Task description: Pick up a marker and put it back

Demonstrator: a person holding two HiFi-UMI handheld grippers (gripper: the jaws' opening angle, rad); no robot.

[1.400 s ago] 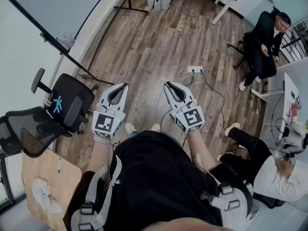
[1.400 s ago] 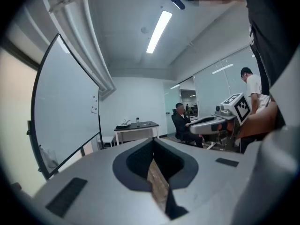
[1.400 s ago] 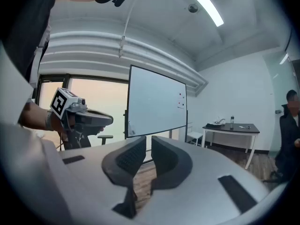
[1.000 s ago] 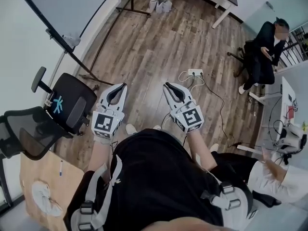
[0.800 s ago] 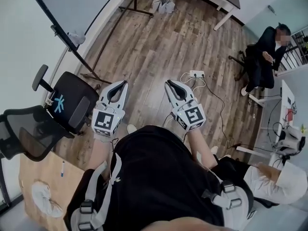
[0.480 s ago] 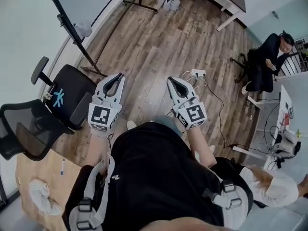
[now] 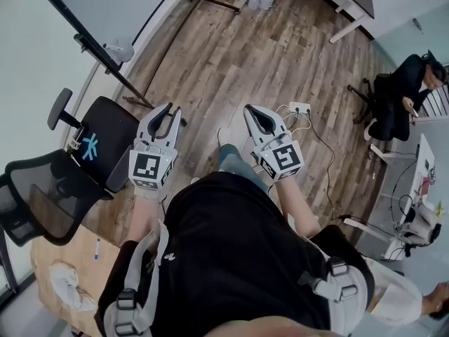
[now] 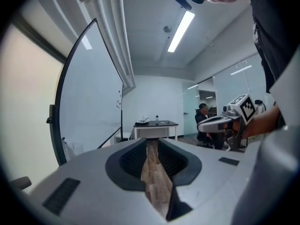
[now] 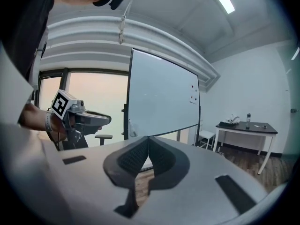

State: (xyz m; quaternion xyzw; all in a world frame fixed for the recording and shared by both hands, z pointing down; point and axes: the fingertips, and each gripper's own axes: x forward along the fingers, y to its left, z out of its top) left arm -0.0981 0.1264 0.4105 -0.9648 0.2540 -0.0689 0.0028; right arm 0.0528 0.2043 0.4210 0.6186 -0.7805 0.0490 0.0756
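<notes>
Open wood floor (image 7: 231, 55) ahead, office chair (image 7: 102, 140) beside left gripper (image 7: 166, 108), whiteboard stand (image 7: 92, 47) beyond, power strip (image 7: 300, 107) right

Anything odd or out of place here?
Nothing damaged or spilled. Two small oddities: a power strip lies out on the open floor, and a crumpled white cloth sits on the wooden table.

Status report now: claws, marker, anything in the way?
Left claw just opened, empty. Right claw shut, empty. Marker on wooden table, untouched. Mesh chair beside it.
</notes>
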